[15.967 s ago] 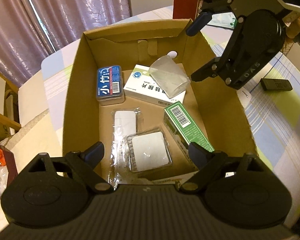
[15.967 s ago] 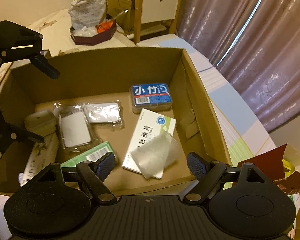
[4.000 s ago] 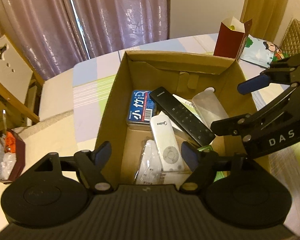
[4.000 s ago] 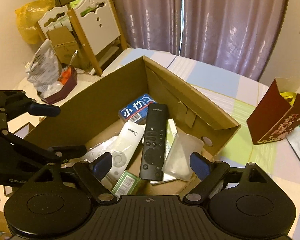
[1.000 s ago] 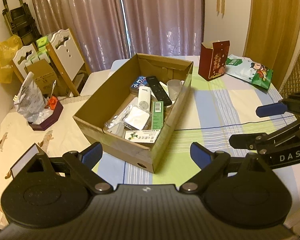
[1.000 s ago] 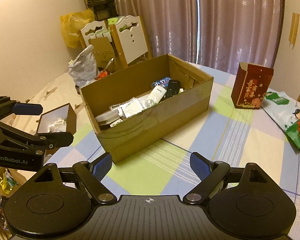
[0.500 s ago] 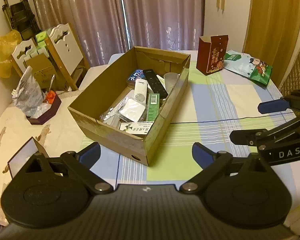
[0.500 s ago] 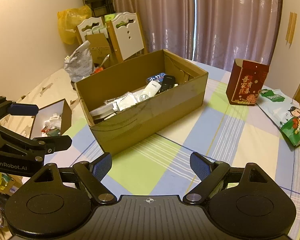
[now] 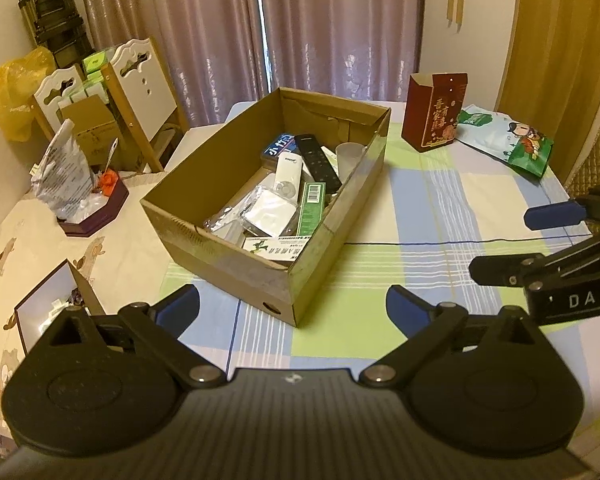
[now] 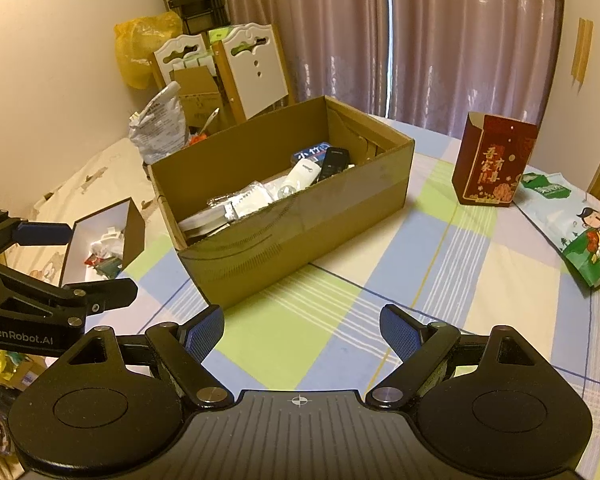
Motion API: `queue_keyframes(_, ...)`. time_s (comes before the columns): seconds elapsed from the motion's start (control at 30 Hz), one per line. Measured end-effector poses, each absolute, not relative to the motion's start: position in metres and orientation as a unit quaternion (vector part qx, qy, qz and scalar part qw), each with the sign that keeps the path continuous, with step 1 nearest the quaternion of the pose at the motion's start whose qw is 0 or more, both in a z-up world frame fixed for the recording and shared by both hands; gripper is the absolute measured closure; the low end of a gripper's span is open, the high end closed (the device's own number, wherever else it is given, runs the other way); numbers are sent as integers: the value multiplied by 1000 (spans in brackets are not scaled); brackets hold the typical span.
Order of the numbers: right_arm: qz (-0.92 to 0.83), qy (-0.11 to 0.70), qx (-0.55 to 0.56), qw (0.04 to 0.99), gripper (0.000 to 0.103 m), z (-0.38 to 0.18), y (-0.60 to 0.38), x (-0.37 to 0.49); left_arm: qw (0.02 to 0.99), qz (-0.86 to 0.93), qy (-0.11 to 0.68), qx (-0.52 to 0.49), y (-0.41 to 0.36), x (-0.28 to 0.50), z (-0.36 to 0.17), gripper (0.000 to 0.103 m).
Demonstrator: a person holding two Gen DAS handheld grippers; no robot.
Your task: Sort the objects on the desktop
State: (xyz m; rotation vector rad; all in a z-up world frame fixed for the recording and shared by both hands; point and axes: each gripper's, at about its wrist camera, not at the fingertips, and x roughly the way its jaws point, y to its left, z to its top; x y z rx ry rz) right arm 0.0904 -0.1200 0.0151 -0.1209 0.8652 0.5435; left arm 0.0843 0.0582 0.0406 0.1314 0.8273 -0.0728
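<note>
The cardboard box (image 9: 340, 204) on the checked surface (image 9: 440, 216) holds the black remote (image 9: 317, 158), white remote (image 9: 287, 172) and packets. Both the left tool (image 9: 293, 306) and right tool (image 10: 302, 326) hang wide open and empty, well back; any further pick would want a slow, level approach.

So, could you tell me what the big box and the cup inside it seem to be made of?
The box looks like matte brown corrugated cardboard: raw cut edges, folded flaps. The cup seems frosted translucent plastic, cloudy and dull rather than glossy, though frosted glass can't be excluded.
</note>
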Motion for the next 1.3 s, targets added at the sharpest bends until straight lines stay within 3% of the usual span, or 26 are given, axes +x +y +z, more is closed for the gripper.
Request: queue_keyframes(1.3,262,446,-65,853,15,-7,-116,76,905,4,421,66,62,71,14,5)
